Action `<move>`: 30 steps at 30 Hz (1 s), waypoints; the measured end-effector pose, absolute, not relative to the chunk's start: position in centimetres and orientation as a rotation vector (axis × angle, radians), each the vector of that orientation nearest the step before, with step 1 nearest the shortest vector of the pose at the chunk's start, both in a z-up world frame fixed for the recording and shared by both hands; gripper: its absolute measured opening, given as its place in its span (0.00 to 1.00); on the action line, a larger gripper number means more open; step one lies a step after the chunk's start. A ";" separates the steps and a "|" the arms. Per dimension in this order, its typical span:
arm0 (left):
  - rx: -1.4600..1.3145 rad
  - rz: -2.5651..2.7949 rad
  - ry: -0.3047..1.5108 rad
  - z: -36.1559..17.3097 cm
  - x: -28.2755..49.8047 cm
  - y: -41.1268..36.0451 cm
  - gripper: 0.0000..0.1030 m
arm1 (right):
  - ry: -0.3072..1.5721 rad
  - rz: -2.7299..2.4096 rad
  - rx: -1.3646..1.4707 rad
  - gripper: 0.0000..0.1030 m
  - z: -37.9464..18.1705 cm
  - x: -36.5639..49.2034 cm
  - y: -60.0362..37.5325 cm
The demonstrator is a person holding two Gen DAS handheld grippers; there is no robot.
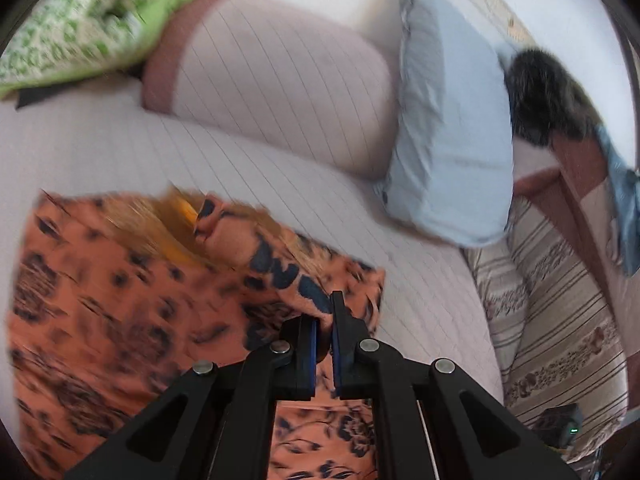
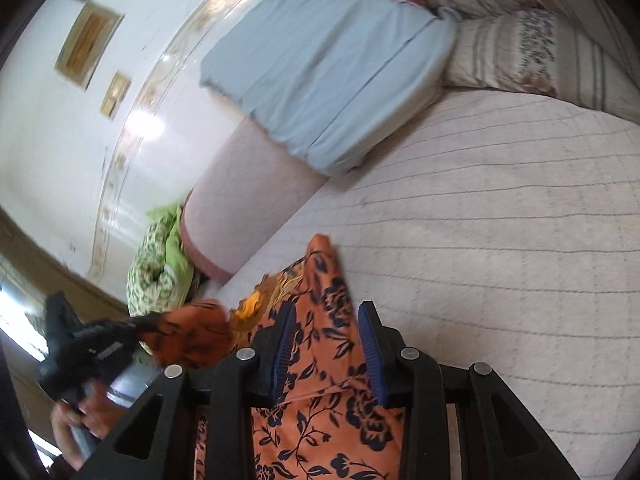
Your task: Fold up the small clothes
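Observation:
An orange garment with dark floral print (image 1: pixel 100 300) lies partly spread on the pale striped bed sheet (image 1: pixel 420 272). My left gripper (image 1: pixel 325 312) is shut on a raised fold of it, and the picture is blurred by motion. In the right wrist view the same garment (image 2: pixel 320 420) runs up between the blue pads (image 2: pixel 370 352) of my right gripper (image 2: pixel 326 308), filling the gap between them. Its corner sticks out past the fingertips. At the left of that view my left gripper (image 2: pixel 132 328) holds another end of the garment, with a hand (image 2: pixel 76 420) behind it.
A pink striped pillow (image 1: pixel 280 80) and a light blue pillow (image 1: pixel 448 140) lie at the head of the bed. Green patterned bedding (image 1: pixel 80 20) is bunched at the far left. A dark furry item (image 1: pixel 548 96) and beige striped cushions (image 1: pixel 560 300) sit at the right.

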State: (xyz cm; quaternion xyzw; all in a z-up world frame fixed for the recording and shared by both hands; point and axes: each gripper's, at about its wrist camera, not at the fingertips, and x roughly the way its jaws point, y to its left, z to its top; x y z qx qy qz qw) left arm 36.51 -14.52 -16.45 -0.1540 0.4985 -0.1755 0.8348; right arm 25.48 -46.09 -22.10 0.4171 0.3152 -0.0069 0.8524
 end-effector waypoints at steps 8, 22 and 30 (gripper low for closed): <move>-0.285 -0.445 1.233 -22.6 34.2 -17.5 0.47 | 0.687 -0.009 0.939 0.34 -22.9 25.0 -48.6; -0.001 -0.093 1.079 -20.3 33.8 -3.1 0.61 | 0.754 0.075 0.874 0.55 -23.2 26.4 -44.9; -0.078 0.089 1.239 -27.2 34.3 5.6 0.61 | 0.852 0.264 0.804 0.53 -24.5 30.3 -38.4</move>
